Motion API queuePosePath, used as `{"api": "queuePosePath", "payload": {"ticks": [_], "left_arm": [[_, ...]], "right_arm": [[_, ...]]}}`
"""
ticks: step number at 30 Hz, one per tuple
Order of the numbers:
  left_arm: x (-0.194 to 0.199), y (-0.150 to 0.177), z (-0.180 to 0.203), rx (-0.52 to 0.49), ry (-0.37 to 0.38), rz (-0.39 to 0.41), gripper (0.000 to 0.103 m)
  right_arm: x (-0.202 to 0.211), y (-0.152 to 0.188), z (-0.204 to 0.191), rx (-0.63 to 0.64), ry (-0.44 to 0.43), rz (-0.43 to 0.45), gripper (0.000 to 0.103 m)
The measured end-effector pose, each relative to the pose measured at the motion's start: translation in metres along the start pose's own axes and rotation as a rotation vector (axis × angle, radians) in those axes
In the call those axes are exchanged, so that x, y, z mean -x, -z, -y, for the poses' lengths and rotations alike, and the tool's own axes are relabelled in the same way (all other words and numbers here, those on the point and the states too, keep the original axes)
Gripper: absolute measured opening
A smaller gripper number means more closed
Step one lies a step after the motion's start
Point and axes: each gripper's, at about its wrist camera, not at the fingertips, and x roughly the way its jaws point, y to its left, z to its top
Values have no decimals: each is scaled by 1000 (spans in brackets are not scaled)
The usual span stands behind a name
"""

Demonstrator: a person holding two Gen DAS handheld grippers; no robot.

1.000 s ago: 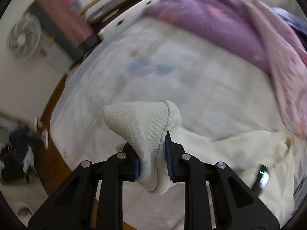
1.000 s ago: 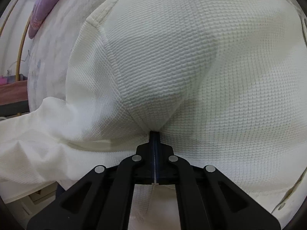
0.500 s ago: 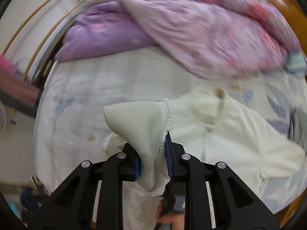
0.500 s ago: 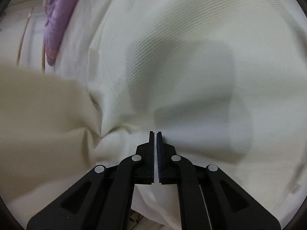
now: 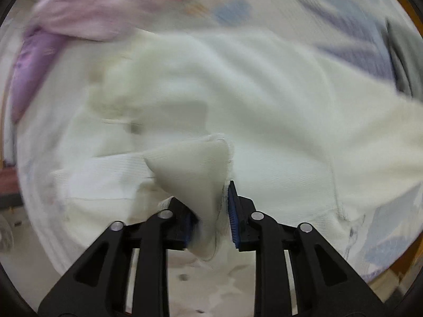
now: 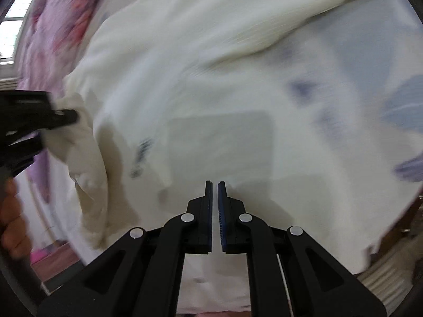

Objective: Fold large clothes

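Observation:
A cream knitted garment (image 5: 264, 105) lies spread on the bed, blurred by motion. Its ribbed sleeve cuff (image 5: 193, 163) stands up between the fingers of my left gripper (image 5: 208, 198), which points straight down over the garment. The jaws are opening: the cuff leans on the left pad and a thin gap shows at the right pad (image 5: 232, 211). My right gripper (image 6: 214, 183) is shut to a thin slit with nothing in it, just above the same garment (image 6: 185, 79). In the right wrist view the left gripper (image 6: 53, 129) appears at the left edge with bunched cloth.
A pink and purple quilt (image 5: 87, 13) is heaped along the far side of the bed (image 6: 60, 21). The white sheet with blue prints (image 6: 396, 105) shows beyond the garment. A grey cloth (image 5: 404, 60) lies at the right. A hand (image 6: 10, 211) is at the left edge.
The left gripper swung across and down over the garment with the cuff, and its jaws widened. The right gripper let go of the waffle cloth and moved away over the garment, staying nearly closed.

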Motion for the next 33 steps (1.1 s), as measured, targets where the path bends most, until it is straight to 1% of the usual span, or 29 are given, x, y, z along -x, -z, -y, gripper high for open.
{"api": "queuePosePath", "payload": {"ticks": [1,2,3,4,5,6,7,8,9,10,11,13,15,16,17,18,19,20,21,22,23,24,26,27,29,30,31,32,33], "left_arm": [[-9,2,5,-15,70,-32,52],[-12,5,7,-28,125,-55,71],[-11,9,4,-29,180,-63,73],[-5,14,-2,-17,216,-48,74],[5,21,-13,-5,260,-14,80],[14,29,-27,2,323,20,84],[19,34,-36,7,358,37,86],[26,43,-53,20,392,59,86],[30,51,-68,34,406,75,86],[36,61,-92,60,418,99,86],[40,67,-110,87,417,114,86],[49,78,-155,155,394,147,85],[44,95,-204,228,318,143,72],[36,102,-226,253,282,132,57],[28,107,-239,272,261,120,55],[14,113,-258,312,223,87,52],[-8,123,-283,378,183,38,46],[-17,128,-294,407,176,18,40],[-36,136,-311,443,166,-20,35],[-51,143,-320,463,149,-55,25],[-72,154,-329,492,137,-118,20],[-85,162,-332,507,149,-149,17],[-105,177,-336,530,173,-193,10],[-112,182,-335,539,191,-188,10],[-119,184,-332,533,188,-159,10],[-121,181,-331,529,185,-163,10],[-119,180,-332,521,179,-175,10],[-112,174,-329,496,160,-196,11],[-98,168,-328,460,143,-192,11]], "right_arm": [[3,-5,21,7,5,0,7],[8,-6,26,13,47,5,10],[13,-12,29,13,67,9,27],[19,-15,35,15,87,18,56],[27,-20,31,23,104,54,71],[37,-28,40,33,106,81,81],[42,-33,31,61,102,111,81],[41,-39,21,83,99,113,81],[39,-45,12,106,98,112,81],[37,-51,11,121,97,114,81],[31,-57,-3,153,87,109,81],[20,-60,-19,204,92,89,81],[2,-65,-48,285,73,69,81],[-8,-68,-66,320,63,62,81],[-16,-71,-76,350,62,50,81],[-33,-73,-89,393,96,21,81],[-42,-71,-93,406,150,15,74],[-53,-71,-98,419,202,22,59],[-58,-70,-105,437,182,16,23],[-57,-70,-112,460,183,25,18],[-49,-67,-120,491,195,72,16],[-38,-64,-124,519,195,126,10],[-23,-62,-120,544,234,215,9],[-26,-65,-116,549,246,220,9],[-62,-80,-94,527,367,139,9],[-71,-84,-86,508,386,122,6],[-66,-83,-88,512,389,126,6],[-60,-82,-92,519,404,128,8],[-46,-79,-97,523,418,147,19]]}}
